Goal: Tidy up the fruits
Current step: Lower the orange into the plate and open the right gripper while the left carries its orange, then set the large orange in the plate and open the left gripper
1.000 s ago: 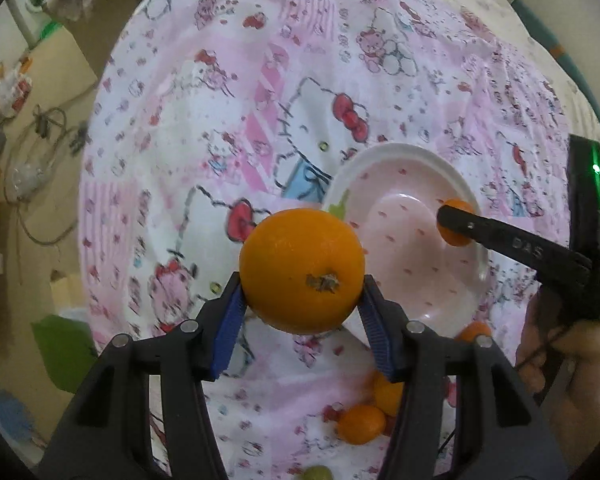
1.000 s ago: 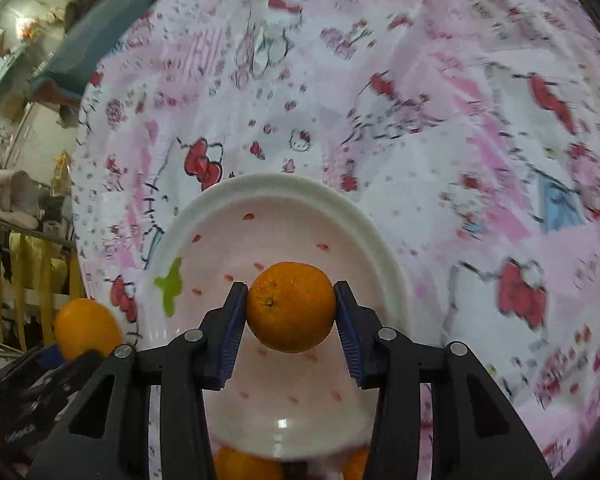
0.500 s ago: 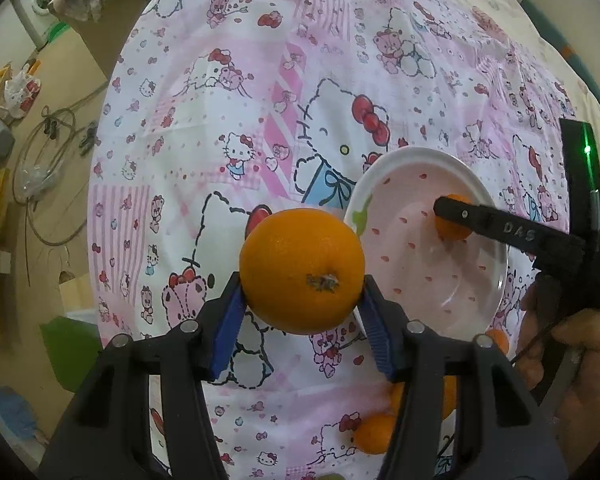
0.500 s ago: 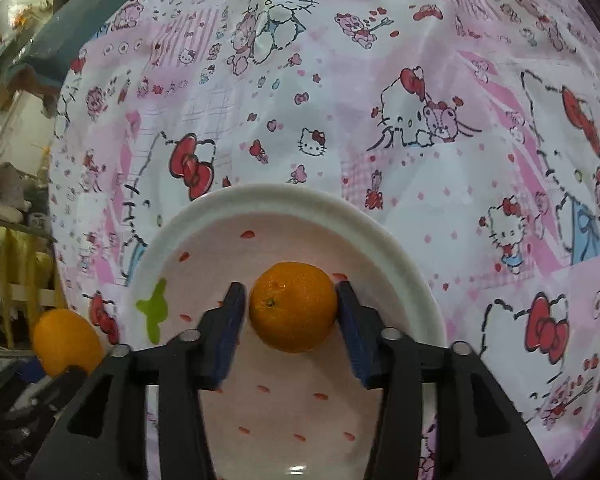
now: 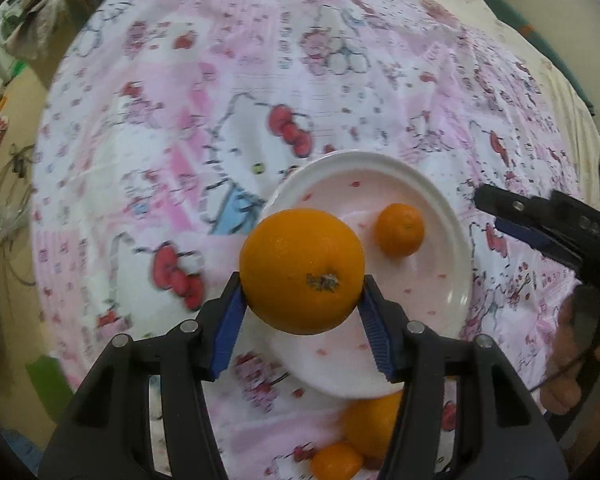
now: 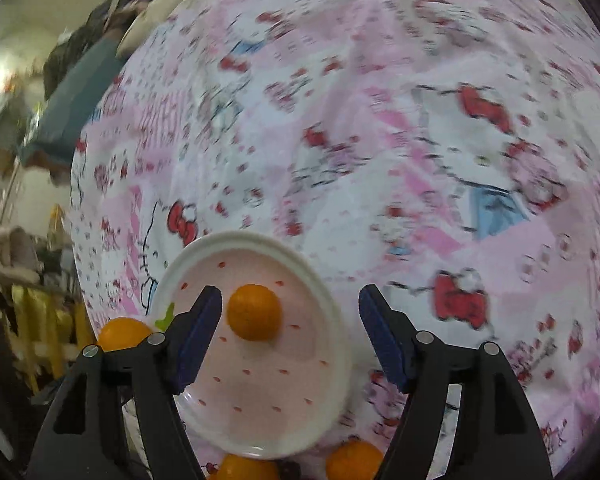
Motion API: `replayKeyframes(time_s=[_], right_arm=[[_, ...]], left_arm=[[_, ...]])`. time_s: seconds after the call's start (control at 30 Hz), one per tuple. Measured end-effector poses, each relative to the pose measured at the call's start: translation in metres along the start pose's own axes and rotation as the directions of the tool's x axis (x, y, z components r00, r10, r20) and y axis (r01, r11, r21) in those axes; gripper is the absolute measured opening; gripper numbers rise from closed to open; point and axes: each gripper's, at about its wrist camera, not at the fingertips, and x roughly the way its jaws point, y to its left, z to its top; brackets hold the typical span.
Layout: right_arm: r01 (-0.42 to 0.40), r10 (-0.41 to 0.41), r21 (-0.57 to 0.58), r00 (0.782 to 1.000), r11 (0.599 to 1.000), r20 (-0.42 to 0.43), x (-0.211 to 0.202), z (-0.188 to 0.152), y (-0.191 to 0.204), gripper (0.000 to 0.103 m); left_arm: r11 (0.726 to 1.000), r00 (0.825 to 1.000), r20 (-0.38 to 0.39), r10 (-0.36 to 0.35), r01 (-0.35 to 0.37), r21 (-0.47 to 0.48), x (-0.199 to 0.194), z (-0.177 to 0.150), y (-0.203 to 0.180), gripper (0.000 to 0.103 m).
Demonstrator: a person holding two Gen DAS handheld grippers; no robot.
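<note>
Fruit in hand: a large round orange [image 5: 302,270] with firm, waxy peel, pinched at its widest girth between the blue ribbed pads [image 5: 228,320] of the left claw [image 5: 300,316], stem scar facing the camera. Judged moderately heavy, stiff and liable to roll; take it across the middle with even pressure. The left claw hovers over the near-left rim of the white speckled plate [image 5: 452,248], angled downward. A small orange mandarin [image 6: 254,312] sits loose on the plate. The right claw [image 6: 290,334] is spread and empty, above the plate. More oranges [image 6: 354,460] lie beside the plate, apparently on the patterned pink cloth [image 6: 380,140].
</note>
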Motion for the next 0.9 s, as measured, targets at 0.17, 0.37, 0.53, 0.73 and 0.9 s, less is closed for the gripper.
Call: replayKeyframes(time_s=[0.17,0.37,0.53,0.73,0.9], right_arm=[[0.021,-0.022,0.046,1.0,0.999,0.02,-0.021,-0.002,-0.028,0.074],[0.037,-0.039,0.075,0.999,0.996,0.025,-0.041,-0.008,-0.058,0.074],[0.043,-0.046,0.08,0.999,0.996,0.028,-0.05,-0.015,-0.071,0.074],[0.051,-0.053,0.075,0.998,0.996,0.024,-0.053,-0.019,-0.08,0.074],[0.063,-0.065,0.053,0.997,0.997,0.031,-0.057,-0.023,-0.081,0.074]], left_arm=[[0.999,1.0,0.007,-0.022,0.022,0.043,0.019,0.01,-0.02,0.052],[0.999,1.0,-0.024,-0.013,0.014,0.047,0.043,0.019,-0.032,0.052],[0.999,1.0,-0.022,0.021,-0.021,0.025,0.05,0.024,-0.032,0.053],[0.999,0.999,-0.038,0.038,-0.038,0.002,0.056,0.026,-0.03,0.058],[0.997,0.997,-0.032,0.065,-0.064,0.042,0.053,0.019,-0.035,0.079]])
